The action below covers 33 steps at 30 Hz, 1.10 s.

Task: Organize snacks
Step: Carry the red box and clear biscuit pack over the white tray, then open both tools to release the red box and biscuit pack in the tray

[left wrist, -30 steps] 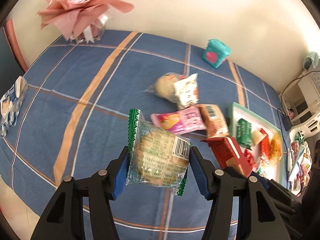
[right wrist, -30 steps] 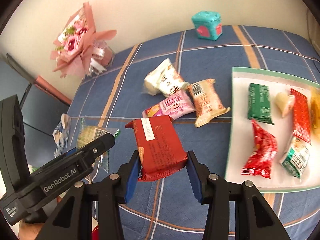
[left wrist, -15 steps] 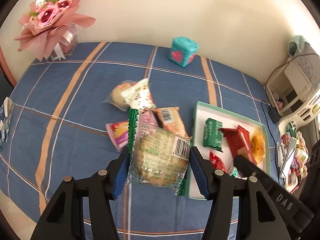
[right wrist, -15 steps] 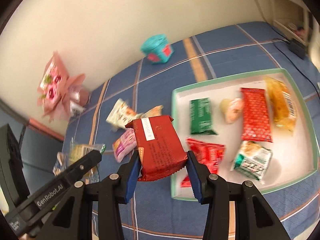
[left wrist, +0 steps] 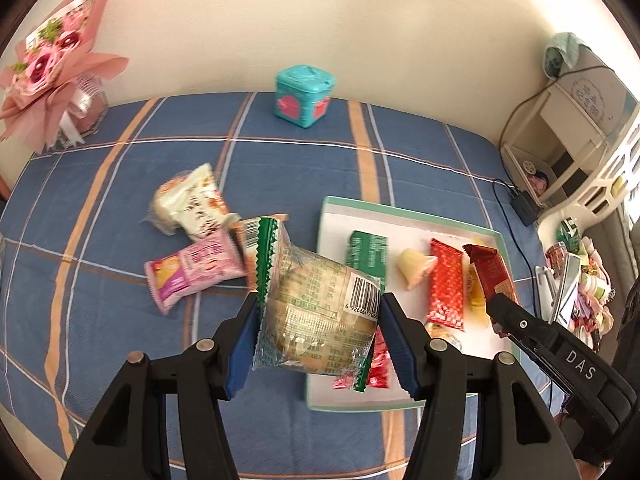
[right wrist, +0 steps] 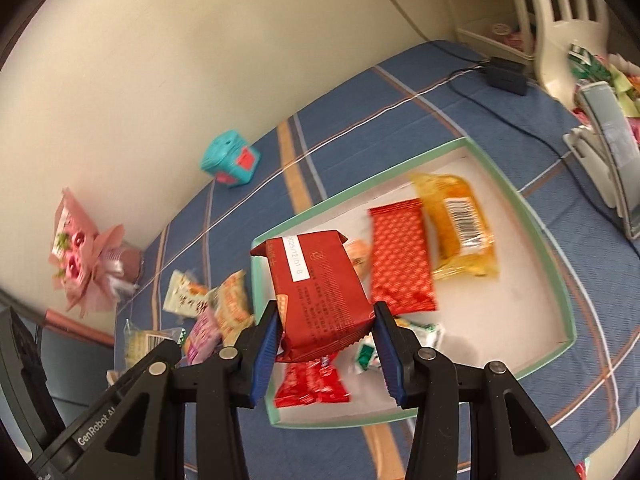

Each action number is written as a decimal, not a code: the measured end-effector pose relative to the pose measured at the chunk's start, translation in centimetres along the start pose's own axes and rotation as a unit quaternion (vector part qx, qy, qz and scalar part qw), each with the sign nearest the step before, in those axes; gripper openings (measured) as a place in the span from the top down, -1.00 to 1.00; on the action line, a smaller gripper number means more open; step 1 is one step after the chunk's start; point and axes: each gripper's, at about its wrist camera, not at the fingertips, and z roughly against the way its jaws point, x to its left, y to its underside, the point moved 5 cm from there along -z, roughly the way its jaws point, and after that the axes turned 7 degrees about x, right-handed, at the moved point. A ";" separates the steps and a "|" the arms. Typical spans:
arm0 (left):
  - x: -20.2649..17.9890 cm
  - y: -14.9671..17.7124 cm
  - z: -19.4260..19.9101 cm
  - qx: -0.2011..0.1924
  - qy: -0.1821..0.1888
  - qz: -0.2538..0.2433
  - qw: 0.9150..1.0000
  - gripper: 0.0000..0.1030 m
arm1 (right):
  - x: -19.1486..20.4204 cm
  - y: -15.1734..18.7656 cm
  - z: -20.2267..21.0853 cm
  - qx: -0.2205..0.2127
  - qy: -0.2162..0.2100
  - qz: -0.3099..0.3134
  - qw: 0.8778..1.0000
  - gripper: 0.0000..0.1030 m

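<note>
Cream plaster wall backs a surface covered in blue cloth [left wrist: 304, 176] crossed by orange and white plaid stripes, the weave slightly rumpled. Landmark for everything is the tray [left wrist: 332, 216], a shallow white rectangle with a mint-green rim. Inside it lie glossy packets: a green one [left wrist: 366, 254], a patterned red one [right wrist: 400, 256], a translucent orange one [right wrist: 456, 224] with a barcode, and a pale jelly cup [left wrist: 414, 268]. Left of the tray, loose on the cloth, sit a pink wrapper [left wrist: 192, 272] and a white crinkled pouch [left wrist: 192, 204]. Beyond the tray, by the wall, stands a teal cube box [left wrist: 304, 94] with pink hearts; far left of it, a pink paper bouquet [left wrist: 52, 64]. Right of the tray stands a cream plastic shelf [left wrist: 576, 140], and a black cable [right wrist: 500, 116] trails over the cloth. The left gripper [left wrist: 318, 332] pinches a clear, green-edged cake packet [left wrist: 316, 312] between its blue ribbed pads, held above the tray's near left edge. The right gripper [right wrist: 326, 340] is clamped on a dark red foil pack [right wrist: 320, 292] with a white date label, held over the tray's left part.
</note>
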 end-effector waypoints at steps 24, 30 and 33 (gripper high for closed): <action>-6.1 -2.5 -5.6 0.020 0.030 -0.037 0.999 -0.17 | -3.7 -2.9 -1.1 -0.009 0.035 -0.032 0.999 0.06; -6.8 -2.4 -7.2 0.035 0.037 -0.039 0.998 -0.17 | -4.1 -3.2 -1.7 -0.005 0.048 -0.034 0.998 0.06; -6.9 -2.1 -7.7 0.040 0.039 -0.039 0.998 -0.17 | -4.3 -3.3 -2.0 -0.004 0.055 -0.033 0.998 0.06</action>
